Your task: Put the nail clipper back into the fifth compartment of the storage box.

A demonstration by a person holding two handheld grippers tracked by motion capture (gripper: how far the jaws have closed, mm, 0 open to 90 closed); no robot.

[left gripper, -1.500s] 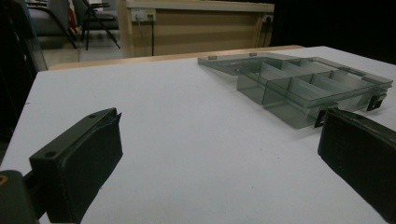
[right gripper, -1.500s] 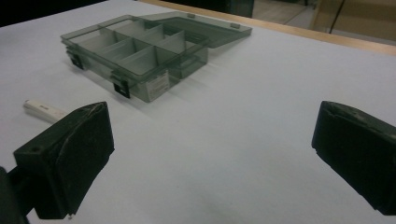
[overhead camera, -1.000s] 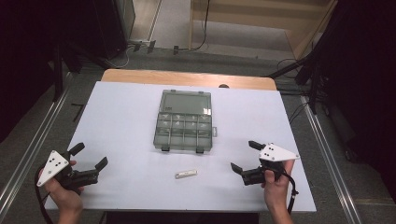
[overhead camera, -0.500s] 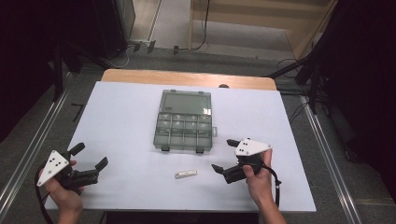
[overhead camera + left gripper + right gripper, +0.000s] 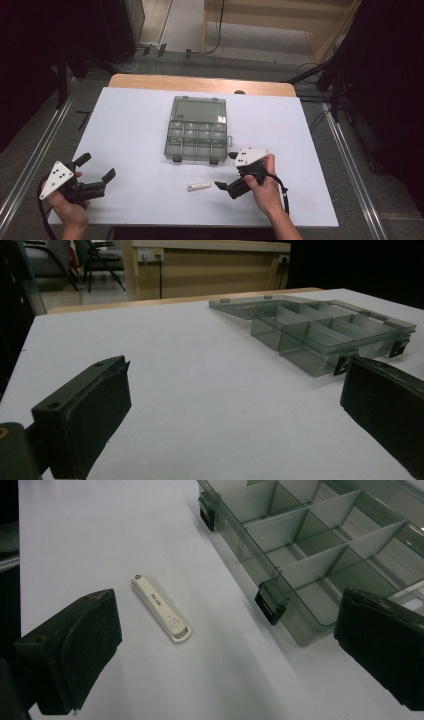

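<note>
At the worktop's [image 5: 150,115] near left corner, a hand holds the left gripper [image 5: 95,167] with its jaws spread wide and nothing between them, well apart from everything else. The left gripper view looks low across bare white surface to the grey organiser box [image 5: 320,337], whose lid lies flat open behind the compartments; from this low angle the box's side walls and black latches show, which the high view flattens.

Towards the middle, the small white stick [image 5: 198,187] lies flat on the worktop, just in front of the box's near edge and apart from it. The high view shows it only as a pale sliver; the right gripper view shows the white stick [image 5: 161,608] closely, with small print along its top and a rounded end, lying at a slant.

To its right, the right gripper [image 5: 226,170] hovers close beside the stick, jaws wide apart and holding nothing. In its own view the stick lies between the two jaws, nearer the left one, and the box's [image 5: 310,555] near corner and latch sit just beside the other jaw.
</note>
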